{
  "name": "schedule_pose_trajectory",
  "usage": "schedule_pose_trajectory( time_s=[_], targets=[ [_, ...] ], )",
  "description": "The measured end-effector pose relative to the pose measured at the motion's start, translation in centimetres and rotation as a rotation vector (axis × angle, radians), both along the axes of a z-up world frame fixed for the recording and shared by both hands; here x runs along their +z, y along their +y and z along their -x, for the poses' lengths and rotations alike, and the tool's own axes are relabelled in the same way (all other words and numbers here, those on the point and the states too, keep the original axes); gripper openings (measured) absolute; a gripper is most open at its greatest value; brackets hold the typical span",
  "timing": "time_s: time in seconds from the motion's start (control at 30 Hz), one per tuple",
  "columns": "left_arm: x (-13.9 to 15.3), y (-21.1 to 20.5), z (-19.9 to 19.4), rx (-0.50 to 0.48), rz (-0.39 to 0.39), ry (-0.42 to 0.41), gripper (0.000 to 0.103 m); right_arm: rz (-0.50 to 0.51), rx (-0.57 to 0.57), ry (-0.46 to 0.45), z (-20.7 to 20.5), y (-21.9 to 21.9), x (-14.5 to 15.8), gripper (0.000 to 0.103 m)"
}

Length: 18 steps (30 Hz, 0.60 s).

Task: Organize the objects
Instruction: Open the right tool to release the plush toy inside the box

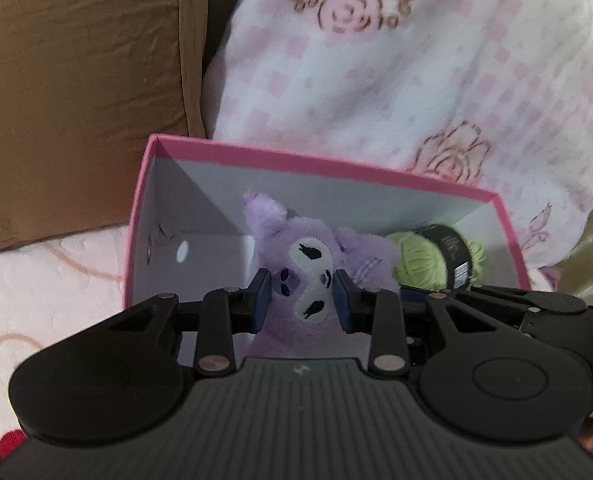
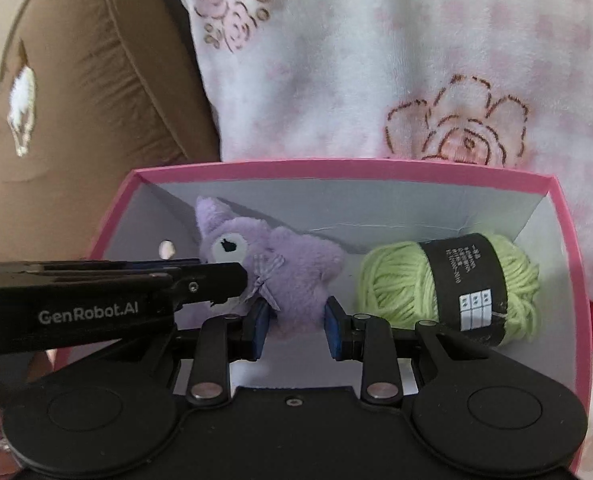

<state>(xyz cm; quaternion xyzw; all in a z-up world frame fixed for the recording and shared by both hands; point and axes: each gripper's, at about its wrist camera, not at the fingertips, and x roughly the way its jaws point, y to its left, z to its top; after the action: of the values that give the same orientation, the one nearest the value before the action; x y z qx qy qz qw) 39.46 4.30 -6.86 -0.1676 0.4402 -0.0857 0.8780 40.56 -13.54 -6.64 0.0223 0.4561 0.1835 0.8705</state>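
Left wrist | left gripper (image 1: 302, 298), right gripper (image 2: 296, 320) both clamp plush toy (image 1: 316, 264), seemingly inside box (image 1: 336, 168).

1. A brown cushion (image 1: 80, 92) stood at the far left.
2. A white-and-pink checked blanket (image 1: 396, 72) with rose prints filled the far right.
3. Near left lay a pale pink embossed cover (image 1: 48, 288).
4. Light was soft and even.

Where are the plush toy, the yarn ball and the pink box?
plush toy (image 2: 292, 264): right wrist view, purple body.
yarn ball (image 2: 396, 280): right wrist view, green strands left of label.
pink box (image 2: 336, 168): right wrist view, far rim.
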Motion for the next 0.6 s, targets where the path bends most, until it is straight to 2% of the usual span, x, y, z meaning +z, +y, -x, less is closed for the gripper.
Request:
schedule_pose_trajectory(
  time_s=[0.17, 0.4, 0.6],
  targets=[
    [-0.8, -0.7, -0.1, -0.005, -0.023, -0.002, 0.032, 0.042, 0.017, 0.006, -0.2, 0.4, -0.9, 0.032],
    [-1.8, -1.4, -1.1, 0.051, -0.041, 0.059, 0.029, 0.057, 0.017, 0.019, -1.1, 0.4, -1.7, 0.031],
    [-2.3, -1.3, -1.6, 0.097, -0.008, 0.092, 0.03, 0.114, 0.037, -0.007, -0.7, 1.3, -1.6, 0.031]
  ],
)
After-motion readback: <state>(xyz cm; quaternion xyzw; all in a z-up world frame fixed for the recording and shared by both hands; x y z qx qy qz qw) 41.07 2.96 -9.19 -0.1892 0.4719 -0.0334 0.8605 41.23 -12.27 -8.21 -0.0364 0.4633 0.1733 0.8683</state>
